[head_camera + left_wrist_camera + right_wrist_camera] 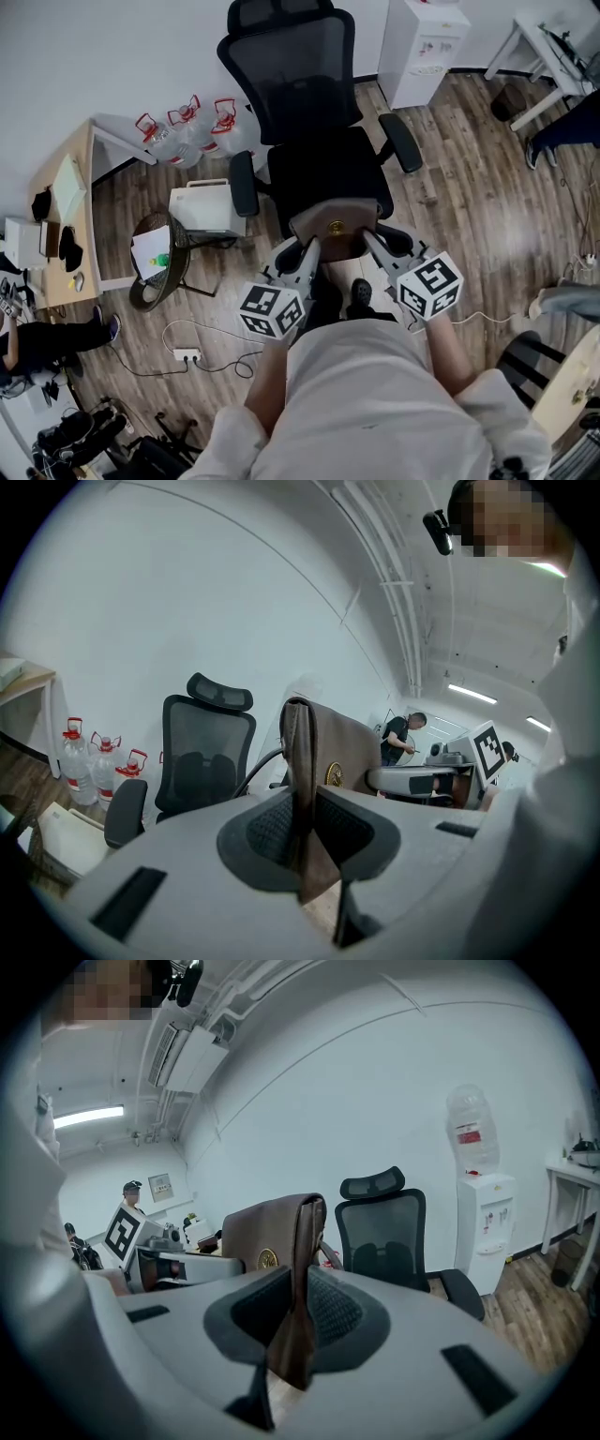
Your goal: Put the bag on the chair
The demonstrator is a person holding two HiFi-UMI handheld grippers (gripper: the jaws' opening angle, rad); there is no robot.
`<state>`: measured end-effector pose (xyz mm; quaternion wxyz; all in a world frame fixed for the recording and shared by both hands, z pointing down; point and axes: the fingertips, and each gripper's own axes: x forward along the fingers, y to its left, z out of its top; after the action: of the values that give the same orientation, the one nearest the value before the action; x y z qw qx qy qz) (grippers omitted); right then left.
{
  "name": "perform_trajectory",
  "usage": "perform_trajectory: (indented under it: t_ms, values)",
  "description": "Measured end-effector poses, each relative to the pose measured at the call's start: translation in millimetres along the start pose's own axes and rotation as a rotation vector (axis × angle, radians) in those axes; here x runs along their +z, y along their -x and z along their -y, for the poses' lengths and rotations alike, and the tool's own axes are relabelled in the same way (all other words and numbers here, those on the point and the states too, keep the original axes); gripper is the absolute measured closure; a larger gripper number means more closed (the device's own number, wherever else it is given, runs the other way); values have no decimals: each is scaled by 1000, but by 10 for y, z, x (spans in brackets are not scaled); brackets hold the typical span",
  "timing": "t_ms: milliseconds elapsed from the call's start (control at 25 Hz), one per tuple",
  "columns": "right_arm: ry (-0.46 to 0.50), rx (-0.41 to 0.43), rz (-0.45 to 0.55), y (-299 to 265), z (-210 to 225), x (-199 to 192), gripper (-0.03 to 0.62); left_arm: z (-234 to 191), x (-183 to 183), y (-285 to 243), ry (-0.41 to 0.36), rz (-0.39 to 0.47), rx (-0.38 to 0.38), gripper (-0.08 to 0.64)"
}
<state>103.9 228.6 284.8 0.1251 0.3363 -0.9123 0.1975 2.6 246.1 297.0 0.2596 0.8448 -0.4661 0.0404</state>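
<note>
Now a person faces a black mesh office chair (323, 159) with a headrest, holding a gripper in each hand. Stretched between the grippers is a brown leather bag (335, 228) with a round gold emblem, at the front edge of the chair's seat. The left gripper (307, 249) has its jaws pinched narrowly on the bag's left end. The right gripper (371, 241) clamps the right end likewise. Whether the bag touches the seat cannot be told.
</note>
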Motion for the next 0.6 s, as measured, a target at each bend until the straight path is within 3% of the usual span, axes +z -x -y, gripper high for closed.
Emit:
perform_trajectory:
  t_ms: [600]
  values:
    - [-20,-75,4,-573,81,252,532,-573,322,-213,-14,-16,-83,517]
